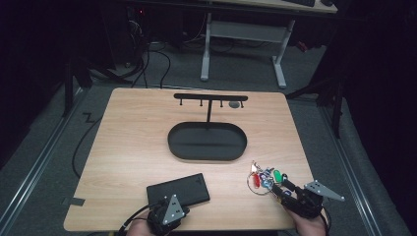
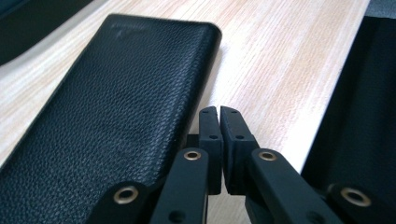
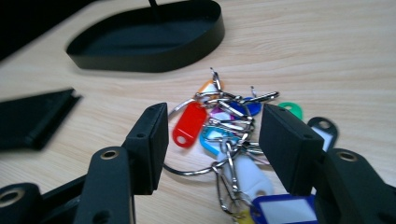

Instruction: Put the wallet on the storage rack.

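Observation:
A black leather wallet lies flat near the table's front edge. My left gripper is just behind its near edge. In the left gripper view the wallet stretches away on the left, and the left gripper is shut beside it with nothing between its pads. A bunch of keys with coloured tags lies at the front right. My right gripper reaches it from the right. In the right gripper view the right gripper stands open, its pads on either side of the keys without pressing them.
A black oval tray with an upright hook rack stands at the table's middle back. The tray's rim lies beyond the keys. A white desk frame stands on the floor behind. The table's front edge is close by the left gripper.

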`<action>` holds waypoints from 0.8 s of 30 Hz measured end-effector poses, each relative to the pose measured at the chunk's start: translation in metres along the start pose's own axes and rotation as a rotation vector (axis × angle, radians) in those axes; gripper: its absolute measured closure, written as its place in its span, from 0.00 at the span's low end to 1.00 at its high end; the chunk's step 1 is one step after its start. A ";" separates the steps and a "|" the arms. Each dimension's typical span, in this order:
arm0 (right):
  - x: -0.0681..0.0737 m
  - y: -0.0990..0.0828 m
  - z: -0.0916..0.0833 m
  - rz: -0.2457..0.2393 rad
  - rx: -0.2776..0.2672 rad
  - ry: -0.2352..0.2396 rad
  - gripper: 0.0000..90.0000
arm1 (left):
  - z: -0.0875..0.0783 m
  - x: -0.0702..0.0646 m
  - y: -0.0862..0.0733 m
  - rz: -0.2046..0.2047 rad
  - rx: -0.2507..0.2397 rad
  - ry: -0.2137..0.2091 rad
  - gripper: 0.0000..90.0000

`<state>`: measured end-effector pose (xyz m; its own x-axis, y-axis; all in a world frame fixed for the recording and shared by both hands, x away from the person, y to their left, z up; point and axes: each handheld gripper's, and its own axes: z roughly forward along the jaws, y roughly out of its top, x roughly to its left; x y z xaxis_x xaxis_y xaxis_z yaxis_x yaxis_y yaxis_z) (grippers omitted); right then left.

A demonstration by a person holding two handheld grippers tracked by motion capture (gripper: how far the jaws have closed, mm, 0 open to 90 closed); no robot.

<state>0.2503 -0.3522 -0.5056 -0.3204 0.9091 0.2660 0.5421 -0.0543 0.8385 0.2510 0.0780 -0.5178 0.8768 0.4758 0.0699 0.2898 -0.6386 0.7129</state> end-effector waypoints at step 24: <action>0.005 0.000 0.007 -0.046 0.034 0.011 0.49 | 0.015 0.034 0.020 0.026 0.047 0.119 1.00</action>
<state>0.2540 -0.3446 -0.5069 -0.3543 0.9056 0.2333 0.5530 0.0016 0.8332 0.2924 0.0719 -0.5118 0.8335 0.5250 0.1722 0.2871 -0.6779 0.6768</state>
